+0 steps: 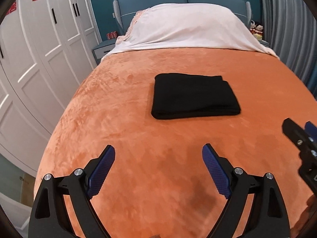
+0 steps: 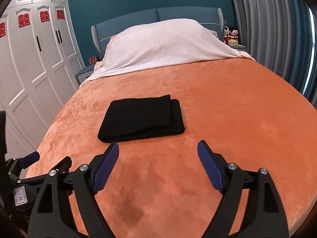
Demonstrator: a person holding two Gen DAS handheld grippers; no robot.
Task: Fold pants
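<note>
— Where were the pants (image 1: 195, 97)?
— Folded into a black rectangle on the orange bed cover (image 1: 122, 130), ahead of both grippers, touching neither.
— And the jaws?
— Left gripper (image 1: 158, 154) and right gripper (image 2: 158, 151) both gaped wide, empty.

Red double-happiness signs (image 2: 44, 16) stand on white wardrobe doors (image 2: 25, 59).
</note>
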